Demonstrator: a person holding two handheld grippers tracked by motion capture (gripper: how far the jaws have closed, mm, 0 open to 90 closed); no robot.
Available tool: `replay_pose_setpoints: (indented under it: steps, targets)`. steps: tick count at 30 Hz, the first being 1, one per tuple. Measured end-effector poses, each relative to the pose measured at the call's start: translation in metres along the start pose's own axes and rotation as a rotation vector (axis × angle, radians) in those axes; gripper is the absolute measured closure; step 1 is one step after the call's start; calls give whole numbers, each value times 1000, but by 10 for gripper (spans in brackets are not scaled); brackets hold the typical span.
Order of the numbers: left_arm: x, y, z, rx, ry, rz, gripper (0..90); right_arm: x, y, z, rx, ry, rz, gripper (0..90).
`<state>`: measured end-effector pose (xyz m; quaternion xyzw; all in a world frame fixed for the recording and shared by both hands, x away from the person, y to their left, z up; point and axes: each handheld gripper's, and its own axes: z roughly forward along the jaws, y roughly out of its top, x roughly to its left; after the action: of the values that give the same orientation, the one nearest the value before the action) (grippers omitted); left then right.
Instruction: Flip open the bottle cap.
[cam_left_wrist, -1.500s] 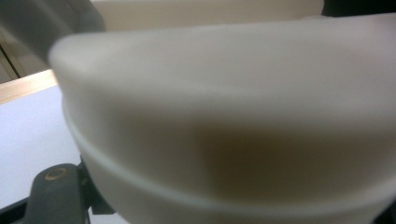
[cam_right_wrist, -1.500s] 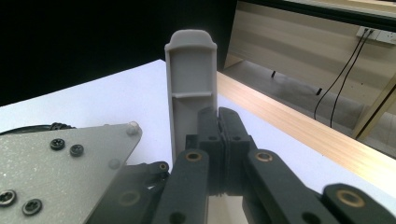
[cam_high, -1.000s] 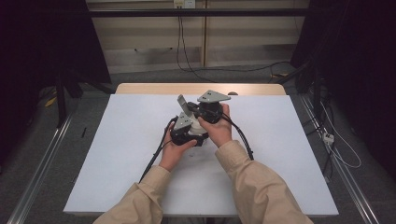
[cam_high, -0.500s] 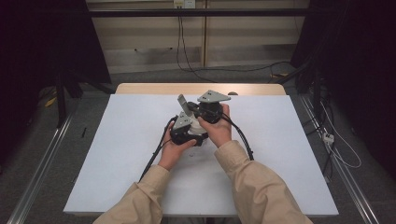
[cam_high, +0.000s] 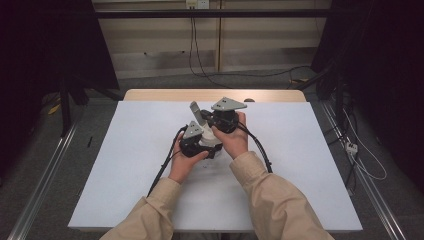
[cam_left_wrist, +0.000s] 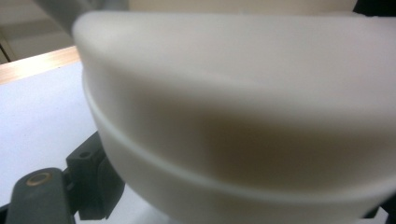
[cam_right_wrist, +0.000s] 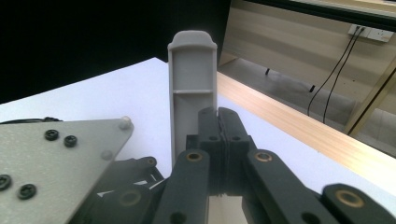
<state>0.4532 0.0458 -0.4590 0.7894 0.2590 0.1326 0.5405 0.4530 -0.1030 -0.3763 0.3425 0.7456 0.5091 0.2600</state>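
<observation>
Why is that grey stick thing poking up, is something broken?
Nothing looks broken or spilled. The grey handle stands upright beside the right gripper, whose jaws are pressed together. The left gripper is close against a white container.

Both tools are sitting close together near the middle of the tabletop (cam_high: 125, 165), slightly toward its far edge. The left tool (cam_high: 197, 140) is lying just before and left of the right tool (cam_high: 215, 120), with an upright flat piece (cam_high: 196, 113) standing between them.
</observation>
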Motion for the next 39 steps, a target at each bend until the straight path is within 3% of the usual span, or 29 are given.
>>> replay_pose_setpoints:
  steps: [3, 12, 17, 20, 22, 26, 39]
  targets:
    - [-2, 0, -2, -8, 4, 18, 176, 0, 0, 0, 2, 1, -1, 899]
    - [-3, -1, -4, -12, 16, 34, 183, 1, -1, -2, 6, 0, -3, 900]
    - [-4, -1, -2, -11, 2, 45, 184, 0, -2, -4, 8, -9, -1, 900]
    - [-2, -2, -2, -18, 4, 29, 185, -1, -1, -6, -6, 0, 17, 900]
    - [-3, -2, -1, -15, 2, 49, 185, 0, 0, -8, -15, 5, 24, 900]
    - [-3, -1, 0, -14, 1, 45, 185, 4, 2, -4, -2, 4, -5, 900]
    - [-2, -2, 0, -18, 1, 44, 186, 2, 2, 3, 19, -3, -11, 900]
